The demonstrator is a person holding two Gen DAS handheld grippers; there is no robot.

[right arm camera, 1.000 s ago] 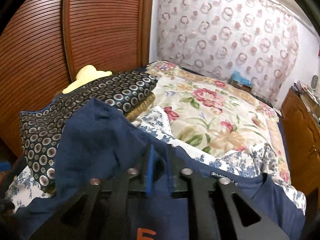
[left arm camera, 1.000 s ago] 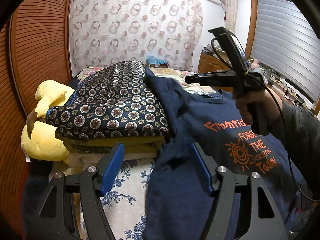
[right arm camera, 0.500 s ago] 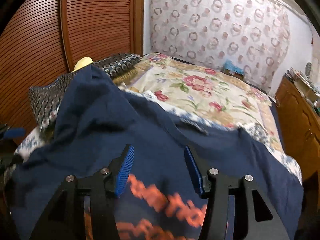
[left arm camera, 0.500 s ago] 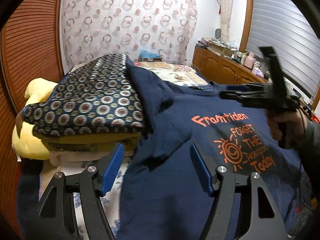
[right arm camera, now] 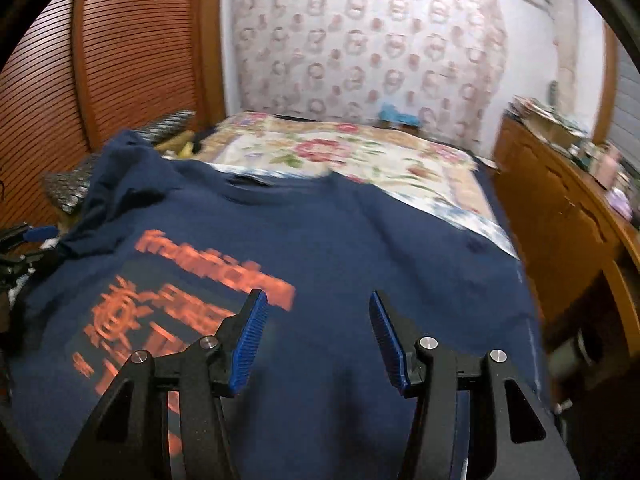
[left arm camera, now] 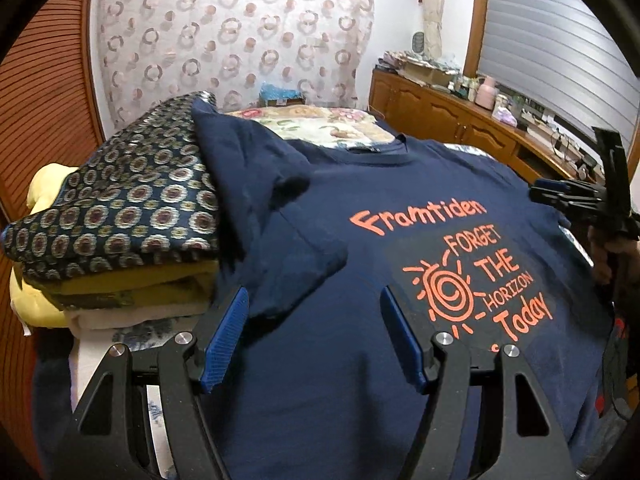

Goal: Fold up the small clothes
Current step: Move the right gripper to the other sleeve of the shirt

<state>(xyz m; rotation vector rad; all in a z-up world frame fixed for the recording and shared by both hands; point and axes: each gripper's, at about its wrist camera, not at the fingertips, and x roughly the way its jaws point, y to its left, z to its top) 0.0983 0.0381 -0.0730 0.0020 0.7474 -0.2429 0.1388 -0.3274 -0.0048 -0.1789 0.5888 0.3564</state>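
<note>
Both the left gripper [left arm camera: 314, 334] and the right gripper [right arm camera: 316, 338] stand apart, holding nothing, above the navy T-shirt [left arm camera: 360, 280]. Its sleeve [left arm camera: 248, 168], ahead and left of the left gripper, lies on the folded pile [left arm camera: 120, 208]; a careless pull there can drag the pile down

The navy T-shirt [left arm camera: 328, 360] with orange print lay face up, spread flat, one sleeve draped against the folded clothes stack [left arm camera: 120, 216] beside it.

Both cameras look forward and downward, close above the navy T-shirt [left arm camera: 320, 360] [right arm camera: 340, 240]. The left wrist view stands over its left half, near the sleeve side. The right wrist view stands over its right half. Both views share the shirt's print, its collar and the patterned curtain [left arm camera: 232, 40] [right arm camera: 368, 48] behind it.
</note>
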